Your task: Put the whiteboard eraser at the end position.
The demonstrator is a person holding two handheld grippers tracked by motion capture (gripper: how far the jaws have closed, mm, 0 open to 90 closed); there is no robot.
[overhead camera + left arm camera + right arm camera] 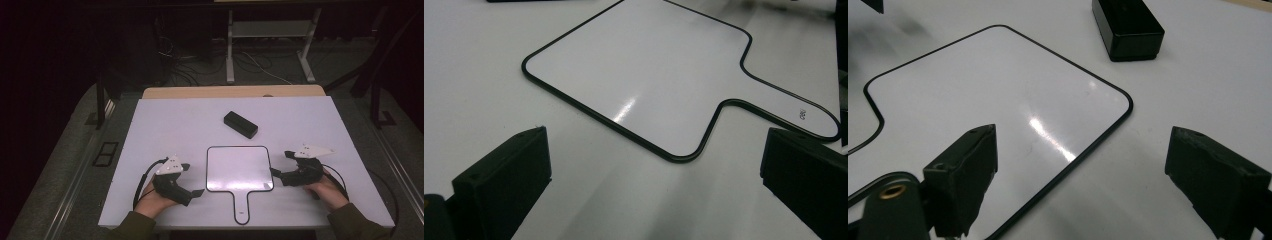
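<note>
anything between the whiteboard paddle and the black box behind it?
Nothing: only bare white table top lies between the whiteboard paddle and the black box. High view and right gripper view both show it.

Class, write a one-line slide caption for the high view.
Two open hand-held grippers, left and right, flank a paddle-shaped whiteboard on a white table; a black box lies beyond.

White paddle-shaped board point(239, 169), black-edged, flat on table
</note>
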